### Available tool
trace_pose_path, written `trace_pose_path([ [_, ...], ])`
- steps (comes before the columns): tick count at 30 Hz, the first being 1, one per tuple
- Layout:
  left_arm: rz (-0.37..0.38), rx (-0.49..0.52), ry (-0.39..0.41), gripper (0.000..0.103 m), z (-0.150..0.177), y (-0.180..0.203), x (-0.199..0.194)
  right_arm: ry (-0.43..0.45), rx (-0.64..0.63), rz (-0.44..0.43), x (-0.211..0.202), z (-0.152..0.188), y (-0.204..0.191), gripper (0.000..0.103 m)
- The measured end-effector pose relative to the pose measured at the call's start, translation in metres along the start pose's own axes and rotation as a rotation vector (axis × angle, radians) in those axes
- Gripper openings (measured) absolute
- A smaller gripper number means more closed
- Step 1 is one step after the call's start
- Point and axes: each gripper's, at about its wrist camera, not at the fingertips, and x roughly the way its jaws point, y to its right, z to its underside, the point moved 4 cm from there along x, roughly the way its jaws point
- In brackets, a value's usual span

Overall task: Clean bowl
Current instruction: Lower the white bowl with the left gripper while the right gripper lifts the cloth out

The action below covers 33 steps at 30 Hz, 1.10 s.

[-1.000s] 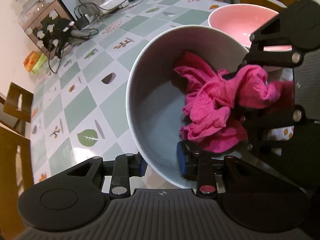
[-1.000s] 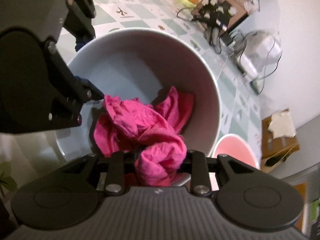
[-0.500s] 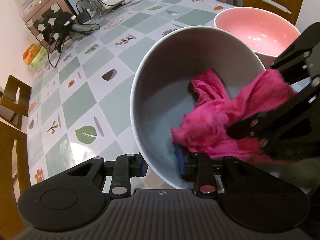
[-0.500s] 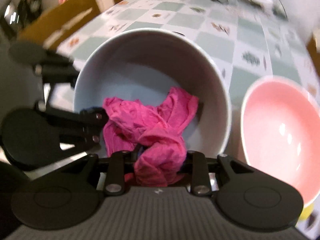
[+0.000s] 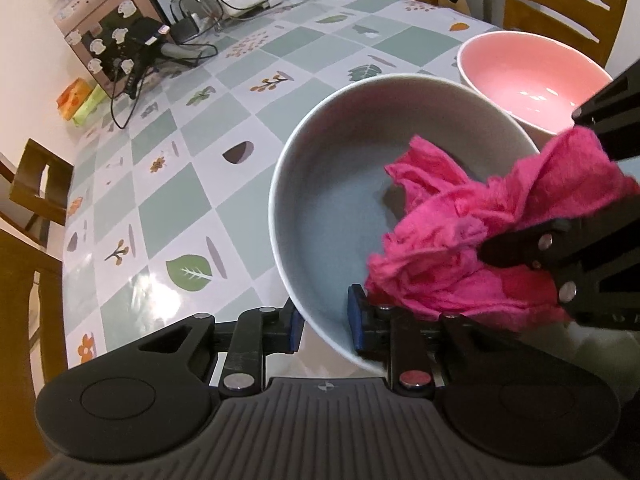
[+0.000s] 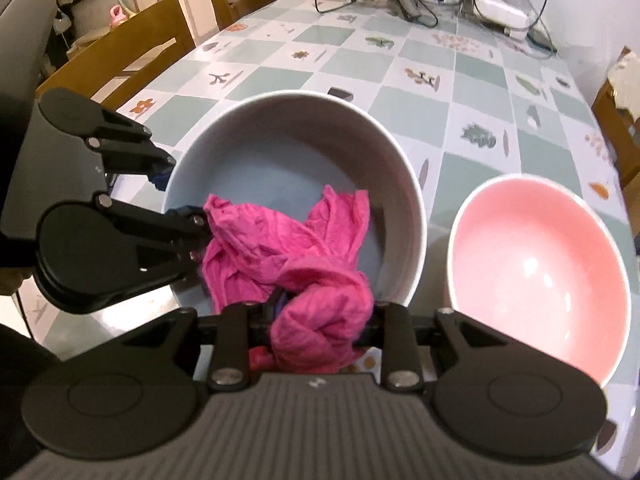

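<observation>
A large grey-blue bowl stands tilted on the checked tablecloth. My left gripper straddles its near rim, one blue pad outside the wall and one inside; its jaws are closing and press on the wall. A crumpled pink cloth lies against the inner wall on the bowl's right side. My right gripper is shut on a bunched end of that cloth, at the bowl's edge.
A pink bowl stands upright just beside the grey one. Cables, a charger and a brown box crowd the table's far end. Wooden chairs line the sides.
The right gripper has rolled and drawn back a little, dragging the pink cloth across the bowl's inside toward the rim. The left gripper's pads have come closer together on the rim.
</observation>
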Motion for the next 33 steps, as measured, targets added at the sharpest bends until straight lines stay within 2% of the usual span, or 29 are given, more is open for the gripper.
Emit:
trace_pose_path([
  [6, -0.005, -0.036, -0.011, 0.027, -0.004, -0.009, 0.007, 0.01, -0.015, 0.004, 0.002, -0.014, 0.012, 0.03],
  [33, -0.018, -0.029, -0.006, 0.03, -0.013, -0.015, 0.015, 0.029, 0.011, 0.002, -0.001, -0.023, 0.016, 0.03],
])
